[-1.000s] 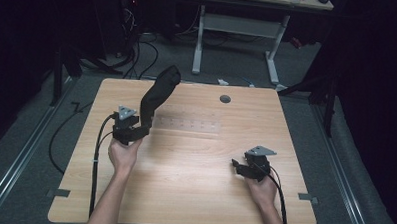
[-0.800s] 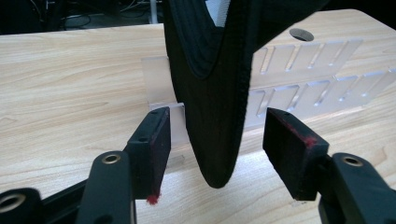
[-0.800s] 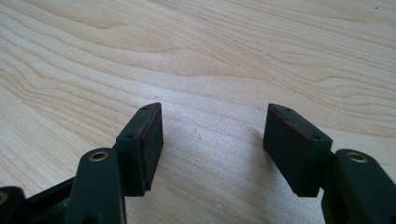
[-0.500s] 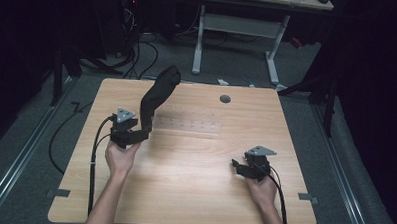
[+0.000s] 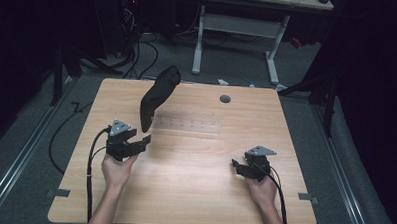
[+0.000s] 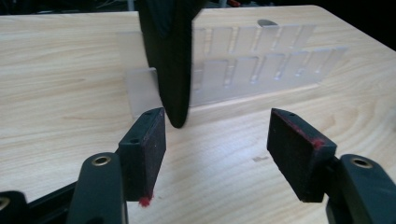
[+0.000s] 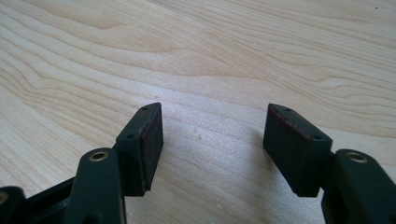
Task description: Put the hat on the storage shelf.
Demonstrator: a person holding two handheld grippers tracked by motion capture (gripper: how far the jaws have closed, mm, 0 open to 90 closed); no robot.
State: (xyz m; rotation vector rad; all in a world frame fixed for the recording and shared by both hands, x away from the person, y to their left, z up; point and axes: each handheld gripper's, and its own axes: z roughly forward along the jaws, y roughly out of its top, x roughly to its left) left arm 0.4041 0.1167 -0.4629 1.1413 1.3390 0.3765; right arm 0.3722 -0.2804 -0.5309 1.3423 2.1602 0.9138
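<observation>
Nearest the person, the right gripper (image 5: 243,166) rests low on the counter (image 5: 193,192) at about 4 o'clock, its jaws spread wide over bare wood grain and holding nothing; in the right gripper view only the counter lies between them. At about 9 o'clock the left gripper (image 5: 139,142) hangs just above the counter, its jaws also wide apart and empty. In the left gripper view a dark, tapering object (image 6: 170,60), probably a black sock or a soft sleeve though the blur makes that uncertain, stands upright with its lower tip just beyond the left-hand jaw, close to it but apparently not touching. In the high view the same dark object (image 5: 157,93) rises from about 10 o'clock and leans toward 12. Behind it, toward the centre of the counter, lies a clear plastic rack (image 6: 261,63) with two rows of slots, flat and empty so far as can be seen. Farther off, near 1 o'clock, sits a round cable hole (image 5: 225,99).

The step in hand looks like the moment of release or of approach at the dark object: the left jaws stand open right beside it. The next move calls for shifting the left gripper slightly toward 12 o'clock so the tip sits squarely between the jaws, then closing gently.
</observation>
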